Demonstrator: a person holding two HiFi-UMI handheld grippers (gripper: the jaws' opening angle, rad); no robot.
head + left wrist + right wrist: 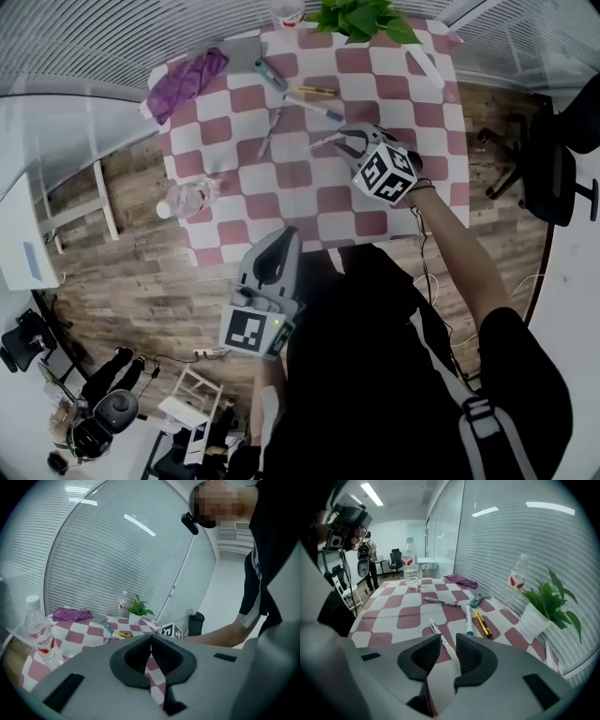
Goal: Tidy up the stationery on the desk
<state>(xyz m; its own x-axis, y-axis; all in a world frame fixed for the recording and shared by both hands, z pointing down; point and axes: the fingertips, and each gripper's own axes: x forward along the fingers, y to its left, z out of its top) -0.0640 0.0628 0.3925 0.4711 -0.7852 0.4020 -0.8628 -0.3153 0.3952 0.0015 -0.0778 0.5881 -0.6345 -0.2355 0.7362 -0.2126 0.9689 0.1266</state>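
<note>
Slim pen (438, 633) on checkered tablecloth (408, 617)

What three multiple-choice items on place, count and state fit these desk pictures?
1. Where is the purple cloth? A. at a far corner of the table B. the table's middle C. its near edge
2. How many water bottles stand on the table? A. one B. two C. four
3. How are the right gripper's jaws? A. apart, white pen in the gap B. shut on the pen C. shut, empty
Answers: A, the head view shows it at the far left corner; B, one by the left edge, one at the far edge; A, a gap shows between them.
</note>
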